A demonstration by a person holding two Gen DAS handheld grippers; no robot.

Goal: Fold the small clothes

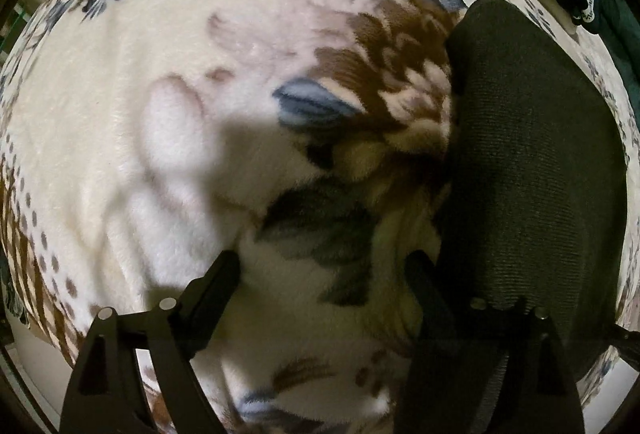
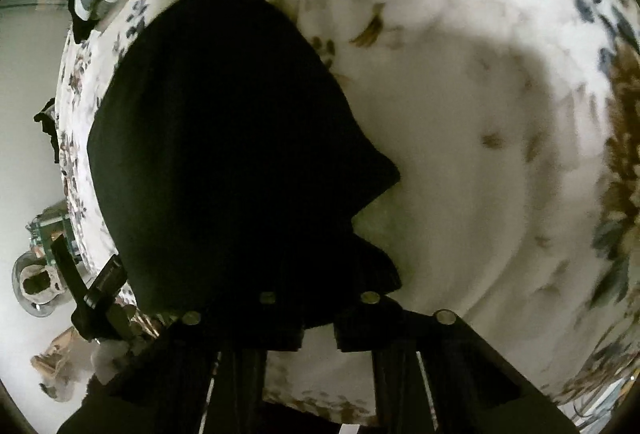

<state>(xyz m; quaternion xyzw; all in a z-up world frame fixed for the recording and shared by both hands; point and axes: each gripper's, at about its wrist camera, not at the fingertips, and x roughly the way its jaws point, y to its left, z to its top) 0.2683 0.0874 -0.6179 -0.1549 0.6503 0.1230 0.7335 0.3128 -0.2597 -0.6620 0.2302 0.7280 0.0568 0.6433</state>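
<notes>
While the left tongs (image 1: pixel 324 274) stand released above the floral blanket (image 1: pixel 160 114), the black ribbed garment (image 1: pixel 532 154) lies beside them. Right tongs (image 2: pixel 316 298) are clenched on its bunched, dark fabric.

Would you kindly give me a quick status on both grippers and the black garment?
Left gripper open over floral blanket. Right gripper shut on black garment. Nothing in the way.

floral fleece blanket (image 1: pixel 160 82) fills view; shoe (image 2: pixel 38 284) on floor beside it.
</notes>
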